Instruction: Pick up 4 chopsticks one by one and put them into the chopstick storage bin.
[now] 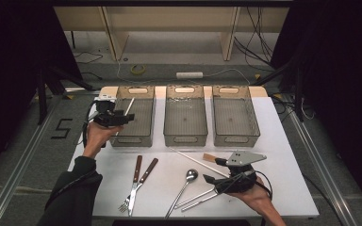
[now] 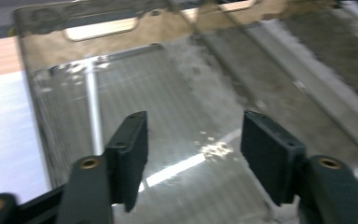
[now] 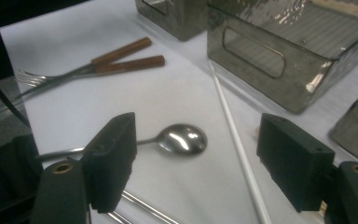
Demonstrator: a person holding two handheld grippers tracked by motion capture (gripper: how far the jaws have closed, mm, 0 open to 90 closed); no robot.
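spoon: polished metal, mirror-glossy | chopstick beside spoon: smooth, white, matt | forks beyond spoon: metal tines, brown wood handles, satin | bins behind spoon: smoky clear plastic, glossy, ribbed floor | counter: white, matt, smooth | right hand-held gripper: black matt plastic jaws

Grey floor with loose cables — a pale wooden frame beyond.

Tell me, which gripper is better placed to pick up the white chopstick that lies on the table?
The right gripper. Its jaws stand open close beside the white chopstick on the table. The left gripper hovers open over the left bin, farther away.
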